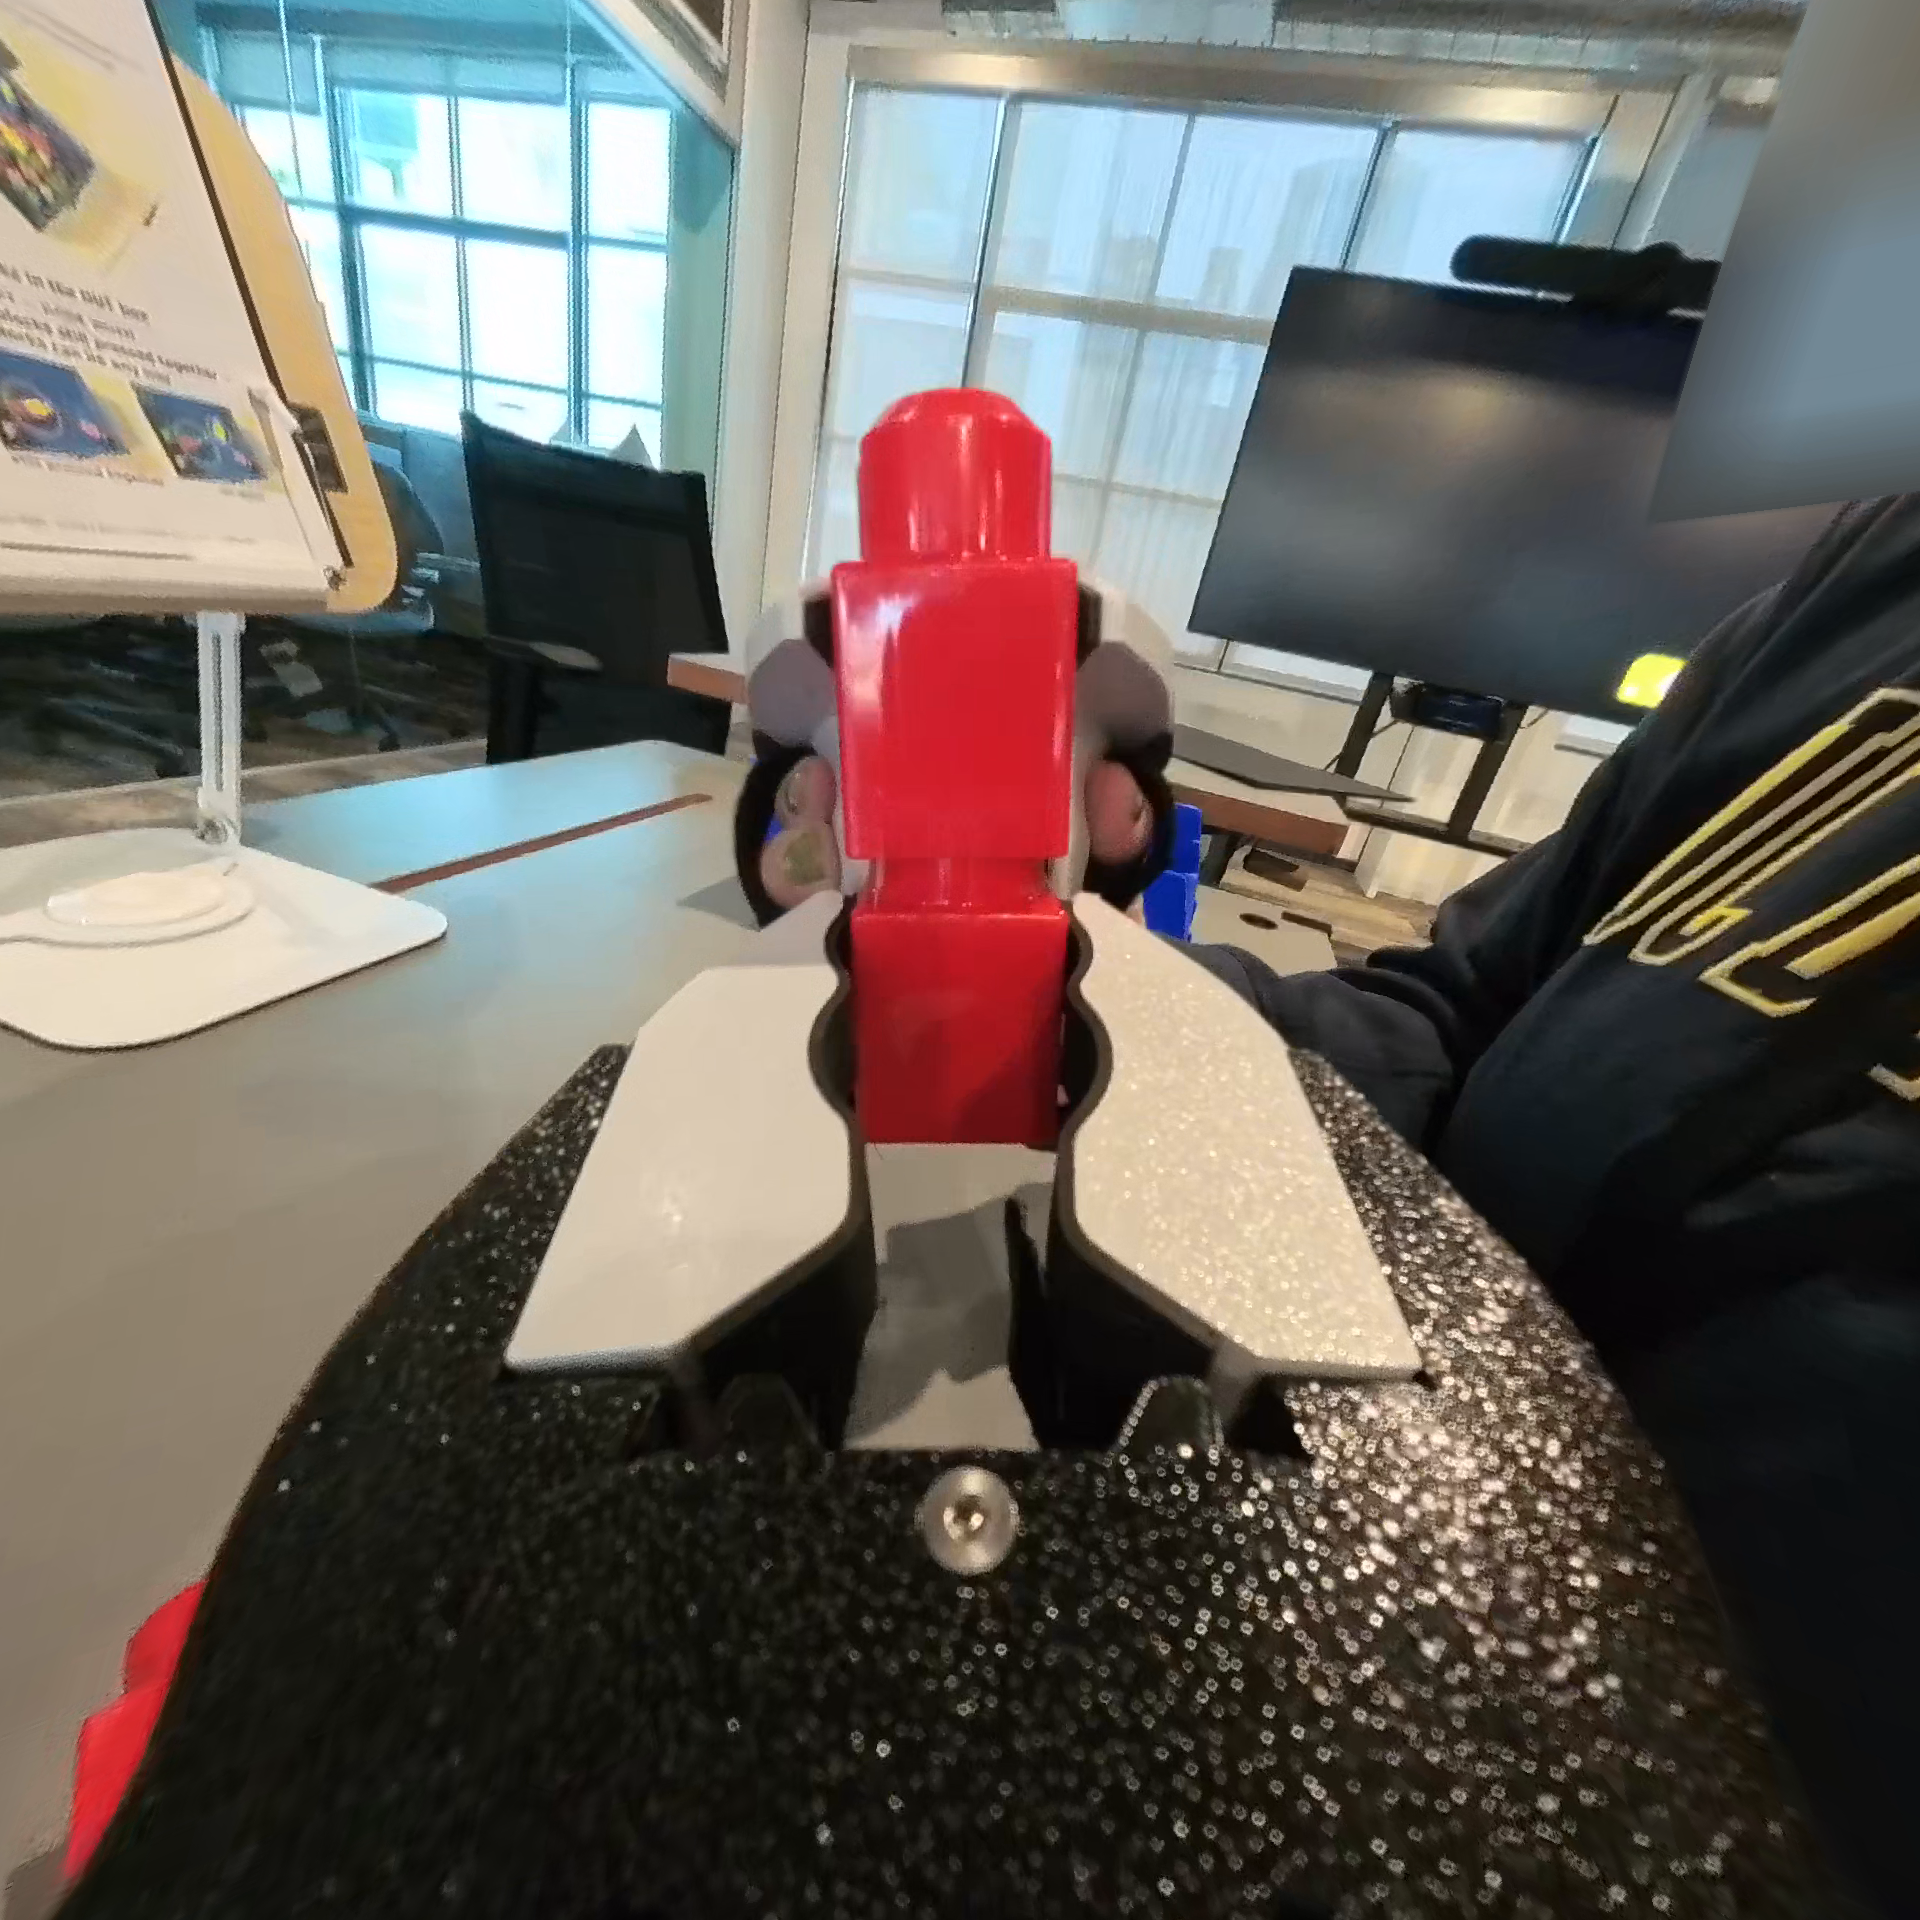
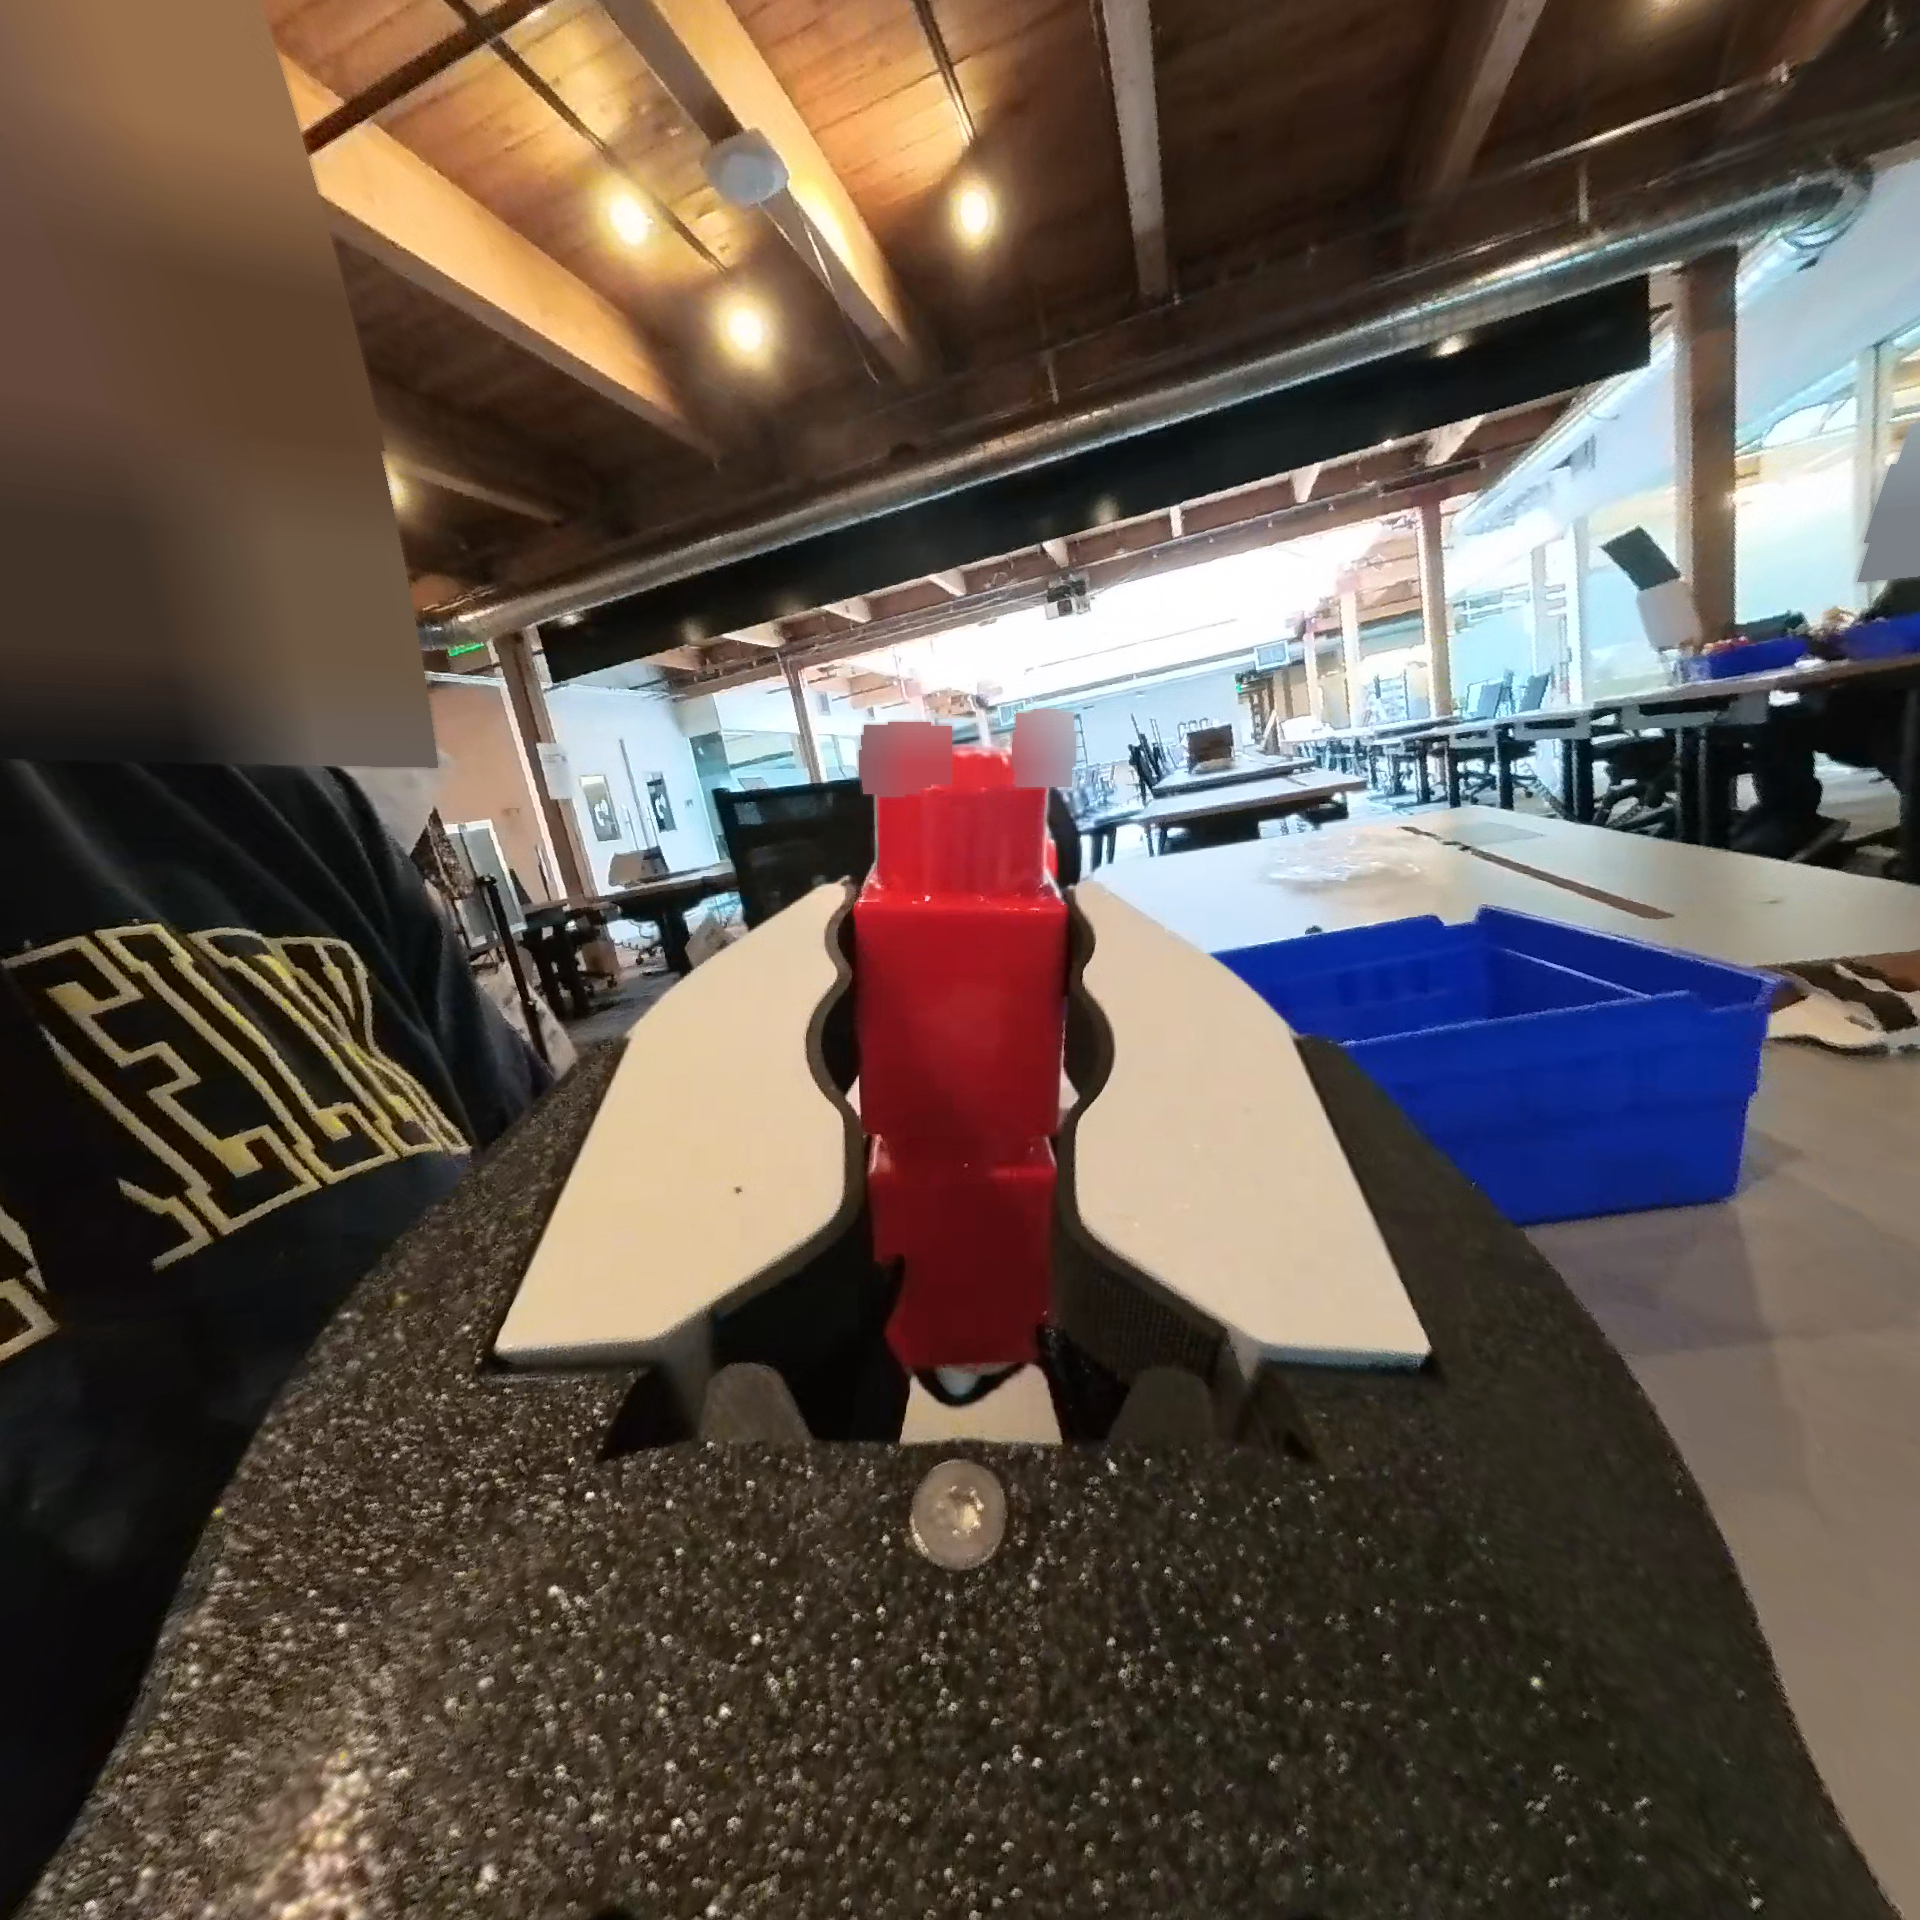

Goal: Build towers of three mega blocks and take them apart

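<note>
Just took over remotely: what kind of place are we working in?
Probably an open-plan office or lab: rows of desks with office chairs, a large wall screen on a stand, exposed wooden ceiling beams.

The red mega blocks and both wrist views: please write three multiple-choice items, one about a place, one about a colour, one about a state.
1. Where does the blue bin stand in the right wrist view?
A. on the grey table, right of the fingers
B. on the floor
C. on a chair

2. What colour are the mega blocks held in the left wrist view?
A. yellow
B. red
C. green

3. How is the left gripper?
A. wide open and empty
B. out of view
C. shut on the blocks

Key: 1 A, the bin rests on the tabletop beside the right gripper. 2 B, every block between the fingers is red. 3 C, both fingers press the lowest block's sides.
</note>
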A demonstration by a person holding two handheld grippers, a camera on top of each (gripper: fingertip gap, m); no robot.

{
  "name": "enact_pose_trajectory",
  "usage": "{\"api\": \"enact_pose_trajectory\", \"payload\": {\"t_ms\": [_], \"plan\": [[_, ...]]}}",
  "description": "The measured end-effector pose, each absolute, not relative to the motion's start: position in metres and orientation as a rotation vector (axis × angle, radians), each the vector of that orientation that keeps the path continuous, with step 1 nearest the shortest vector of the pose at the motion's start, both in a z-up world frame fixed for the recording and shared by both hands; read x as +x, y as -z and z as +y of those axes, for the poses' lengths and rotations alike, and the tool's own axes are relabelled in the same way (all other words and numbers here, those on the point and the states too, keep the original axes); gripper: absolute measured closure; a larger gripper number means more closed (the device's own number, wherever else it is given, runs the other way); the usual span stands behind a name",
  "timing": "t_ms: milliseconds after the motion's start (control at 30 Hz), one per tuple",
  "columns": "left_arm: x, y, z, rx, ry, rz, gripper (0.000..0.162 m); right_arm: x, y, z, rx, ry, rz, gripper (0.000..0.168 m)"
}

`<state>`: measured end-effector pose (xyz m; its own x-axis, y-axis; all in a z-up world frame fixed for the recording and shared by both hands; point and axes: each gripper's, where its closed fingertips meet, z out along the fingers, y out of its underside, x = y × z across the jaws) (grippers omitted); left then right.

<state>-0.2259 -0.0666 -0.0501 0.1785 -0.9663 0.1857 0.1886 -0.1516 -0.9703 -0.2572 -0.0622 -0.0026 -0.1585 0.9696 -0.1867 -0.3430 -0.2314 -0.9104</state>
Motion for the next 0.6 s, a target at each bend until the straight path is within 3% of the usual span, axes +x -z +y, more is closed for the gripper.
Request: {"api": "enact_pose_trajectory", "payload": {"t_ms": [600], "plan": [[-0.224, 0.041, -0.074, -1.245, 1.273, 0.889, 0.126, -0.255, 0.009, -0.07, -1.059, -1.505, -1.056, 0.132]]}}
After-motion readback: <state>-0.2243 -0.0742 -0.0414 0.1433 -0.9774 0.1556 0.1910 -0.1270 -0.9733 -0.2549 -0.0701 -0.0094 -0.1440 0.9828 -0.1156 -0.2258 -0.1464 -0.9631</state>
